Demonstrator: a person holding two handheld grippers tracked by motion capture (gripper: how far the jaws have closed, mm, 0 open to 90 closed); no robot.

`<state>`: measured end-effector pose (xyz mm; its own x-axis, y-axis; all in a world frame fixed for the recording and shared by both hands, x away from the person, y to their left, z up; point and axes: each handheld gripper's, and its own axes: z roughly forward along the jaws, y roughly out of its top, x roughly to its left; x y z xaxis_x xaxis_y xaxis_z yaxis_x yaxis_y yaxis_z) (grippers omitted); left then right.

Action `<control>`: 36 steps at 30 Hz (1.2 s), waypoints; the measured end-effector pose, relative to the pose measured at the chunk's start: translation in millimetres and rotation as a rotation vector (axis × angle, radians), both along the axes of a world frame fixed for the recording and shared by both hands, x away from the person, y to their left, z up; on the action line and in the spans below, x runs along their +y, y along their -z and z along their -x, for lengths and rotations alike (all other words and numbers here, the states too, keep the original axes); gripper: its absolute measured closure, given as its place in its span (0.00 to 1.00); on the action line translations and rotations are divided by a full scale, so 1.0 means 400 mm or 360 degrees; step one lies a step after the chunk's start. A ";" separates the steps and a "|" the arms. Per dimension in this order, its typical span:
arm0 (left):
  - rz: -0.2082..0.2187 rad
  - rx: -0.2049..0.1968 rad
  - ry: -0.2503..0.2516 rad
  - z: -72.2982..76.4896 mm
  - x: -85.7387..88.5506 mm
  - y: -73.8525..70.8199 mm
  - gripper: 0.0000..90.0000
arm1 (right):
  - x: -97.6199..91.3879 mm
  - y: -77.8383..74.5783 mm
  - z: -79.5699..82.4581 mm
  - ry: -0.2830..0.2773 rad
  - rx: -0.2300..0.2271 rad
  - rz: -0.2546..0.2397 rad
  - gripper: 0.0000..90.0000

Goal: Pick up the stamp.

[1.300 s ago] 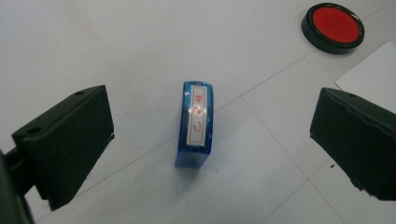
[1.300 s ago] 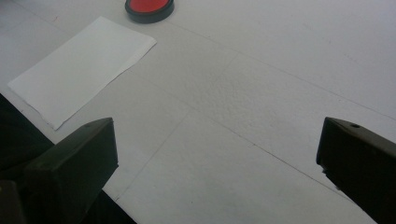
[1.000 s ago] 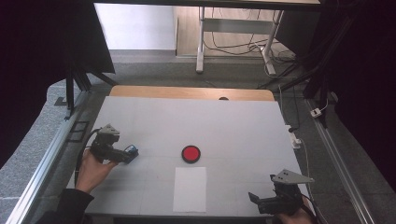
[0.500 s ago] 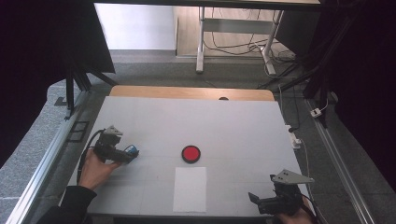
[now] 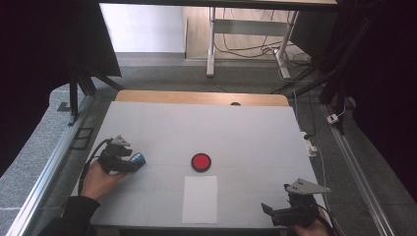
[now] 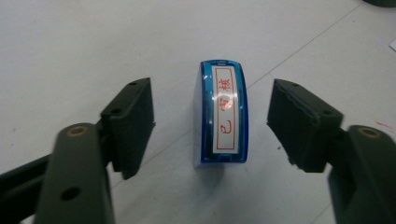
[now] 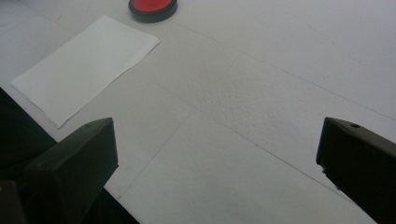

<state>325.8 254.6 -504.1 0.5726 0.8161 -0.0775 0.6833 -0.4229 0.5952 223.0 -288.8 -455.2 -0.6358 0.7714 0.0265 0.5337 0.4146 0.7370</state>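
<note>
A blue stamp [image 6: 220, 116] with a white label of red characters lies on the white table top [image 5: 246, 132], at the left in the high view [image 5: 139, 159]. My left gripper [image 6: 212, 107] has one jaw on each side of it. The jaws have just been closing, but a gap still shows between each pad and the stamp, so this gripper is open. In the high view the left gripper [image 5: 132, 162] lies low on the table in the person's hand. My right gripper [image 7: 219, 154] stands wide open over bare table at the front right corner [image 5: 268, 209].
A round red ink pad [image 5: 201, 162] in a black case sits mid-table, with a white sheet of paper [image 5: 200, 198] just in front of it. Both appear far off in the right gripper view, the pad [image 7: 152, 5] beyond the sheet [image 7: 86, 65]. The table's front edge is close to the right gripper.
The left hand has edged slightly right, bringing its gripper up around the blue stamp. The right hand and the stamp have stayed where they were.
</note>
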 end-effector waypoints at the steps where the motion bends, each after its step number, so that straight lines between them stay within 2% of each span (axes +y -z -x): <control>1: 0.0007 0.0009 0.0006 0.000 0.001 0.000 0.39 | 0.000 0.000 0.000 -0.0002 -0.0001 0.0001 0.00; 3: 0.0009 0.0017 0.0008 0.000 0.003 0.000 0.45 | 0.001 0.000 0.000 -0.0002 0.0000 -0.0001 0.00; 9: 0.0021 0.0022 0.0030 0.001 0.004 -0.003 0.56 | 0.001 0.000 0.001 -0.0007 -0.0001 -0.0001 0.00; 16: -0.0004 0.0003 0.0042 0.002 -0.001 -0.004 0.70 | 0.002 0.000 0.001 -0.0014 -0.0001 0.0005 0.00; 17: -0.0034 -0.0007 0.0063 0.003 -0.004 -0.001 0.74 | 0.002 0.000 0.001 -0.0015 -0.0001 0.0005 0.00; 18: -0.0034 -0.0007 0.0063 0.003 -0.004 -0.001 0.76 | 0.002 0.001 0.001 -0.0015 -0.0001 0.0006 0.00; 21: -0.0091 -0.0040 0.0087 0.006 -0.012 -0.002 0.78 | 0.002 0.000 0.001 -0.0015 -0.0001 0.0009 0.00; 24: -0.0101 -0.0045 0.0096 0.006 -0.014 -0.003 0.78 | 0.002 0.000 0.001 -0.0018 -0.0002 0.0009 0.00; 28: -0.0090 -0.0036 0.0098 0.006 -0.016 -0.005 0.78 | 0.002 0.000 0.001 -0.0019 -0.0002 0.0010 0.00; 36: -0.0035 -0.0059 0.0084 0.011 -0.016 -0.022 0.78 | 0.002 0.000 0.001 -0.0020 -0.0004 0.0011 0.00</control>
<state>321.3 248.1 -495.5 0.6168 0.7862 -0.0381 0.6375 -0.4707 0.6099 222.5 -287.8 -455.3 -0.6455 0.7635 0.0194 0.5266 0.4266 0.7354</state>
